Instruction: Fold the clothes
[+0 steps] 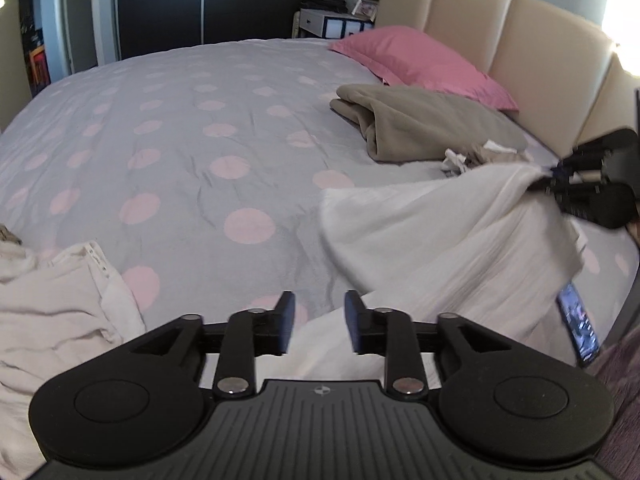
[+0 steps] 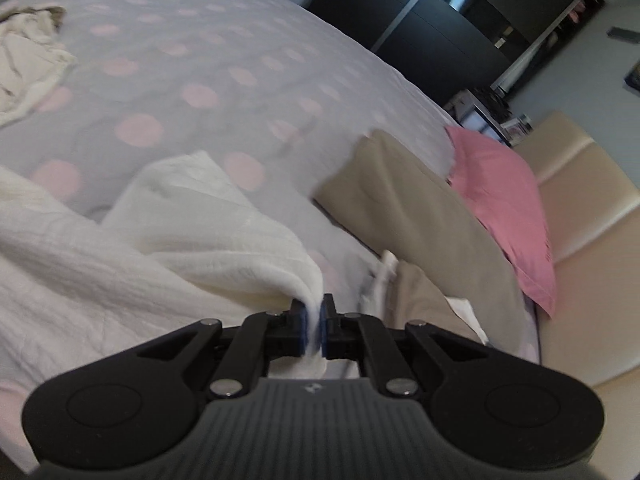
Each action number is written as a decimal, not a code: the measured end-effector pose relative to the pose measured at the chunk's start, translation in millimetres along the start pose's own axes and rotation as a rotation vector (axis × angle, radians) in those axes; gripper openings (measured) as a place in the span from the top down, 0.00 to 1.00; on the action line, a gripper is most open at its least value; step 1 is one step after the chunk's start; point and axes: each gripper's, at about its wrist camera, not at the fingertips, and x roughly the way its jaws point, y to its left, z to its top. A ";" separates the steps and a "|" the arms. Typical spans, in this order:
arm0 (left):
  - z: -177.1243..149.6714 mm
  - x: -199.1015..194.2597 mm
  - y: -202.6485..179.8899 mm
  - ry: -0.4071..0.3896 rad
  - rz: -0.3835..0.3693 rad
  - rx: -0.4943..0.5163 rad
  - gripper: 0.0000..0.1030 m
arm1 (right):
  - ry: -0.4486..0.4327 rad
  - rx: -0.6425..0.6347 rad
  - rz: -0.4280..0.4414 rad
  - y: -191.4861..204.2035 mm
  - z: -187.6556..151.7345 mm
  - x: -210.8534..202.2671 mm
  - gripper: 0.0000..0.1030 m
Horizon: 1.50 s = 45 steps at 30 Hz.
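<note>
Your right claw pinches the white cloth; the left claw gapes, empty (over the bed). Take the opposite corner — pull flat before folding.

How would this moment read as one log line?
right claw: shut on white cloth | left claw: open, empty | tan garment: folded beside pink pillow

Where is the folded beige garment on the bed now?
In the left wrist view, the folded beige garment lies on the right of the bed, just before the pink pillow.
</note>
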 end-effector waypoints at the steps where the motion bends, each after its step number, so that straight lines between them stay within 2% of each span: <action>1: -0.4 1.1 0.4 0.011 0.008 0.018 0.64 | 0.025 0.027 0.005 -6.2 -3.0 8.2 0.93; 2: -2.2 2.8 1.6 0.022 0.018 0.035 0.58 | 0.049 0.054 0.011 -12.4 -5.9 16.4 0.93; 5: -10.6 12.8 7.9 0.066 0.038 0.072 0.54 | 0.125 0.092 0.057 -16.9 -13.5 41.6 0.92; 9: -26.8 31.7 20.9 0.128 0.022 0.018 0.50 | 0.179 0.082 0.082 -12.4 -18.4 62.9 0.90; 10: -30.7 35.9 22.5 0.147 0.015 0.010 0.50 | 0.181 0.089 0.090 -12.8 -18.0 65.4 0.86; 14: -45.9 48.4 23.5 0.191 0.018 0.042 0.43 | 0.157 0.107 0.124 -12.4 -8.7 62.0 0.75; 16: -51.1 52.7 23.4 0.202 0.029 0.059 0.41 | 0.133 0.107 0.145 -10.1 0.3 59.0 0.64; 18: -55.5 57.4 24.5 0.214 0.043 0.072 0.39 | 0.112 0.105 0.173 -5.0 10.8 57.4 0.61; 21: -59.0 64.6 26.7 0.226 0.050 0.071 0.37 | 0.080 0.082 0.227 10.1 27.8 59.4 0.49; 26: -60.0 79.6 26.0 0.257 0.054 0.077 0.36 | 0.052 0.028 0.329 43.3 56.8 69.9 0.48; 28: -59.9 87.4 25.7 0.275 0.058 0.073 0.36 | 0.045 0.007 0.355 56.2 67.5 76.5 0.45; 30: -60.9 95.9 26.1 0.303 0.056 0.058 0.36 | 0.043 0.017 0.392 67.1 76.6 84.6 0.38; 32: -62.8 101.8 26.5 0.326 0.056 0.048 0.36 | 0.056 0.027 0.432 76.6 84.9 96.4 0.37; 34: -63.1 102.9 26.6 0.332 0.045 0.047 0.36 | 0.066 0.010 0.444 87.9 92.5 108.1 0.36; 36: -63.0 103.2 26.6 0.335 0.032 0.049 0.41 | 0.077 -0.006 0.433 97.1 99.1 122.5 0.36; 38: -63.0 103.5 26.7 0.338 0.019 0.050 0.49 | 0.095 -0.004 0.433 102.8 103.8 136.0 0.39; 40: -62.9 103.9 26.7 0.341 0.006 0.051 0.56 | 0.118 0.013 0.434 104.2 105.0 145.5 0.48; 42: -62.8 104.2 26.7 0.344 -0.006 0.053 0.71 | 0.146 0.022 0.439 103.6 103.3 151.6 0.82; 43: -62.3 103.0 25.9 0.339 -0.006 0.061 0.74 | 0.152 0.027 0.432 103.1 102.1 152.5 0.93; 45: -60.3 98.7 24.9 0.320 0.003 0.077 0.89 | 0.144 0.046 0.398 97.2 100.0 148.3 0.97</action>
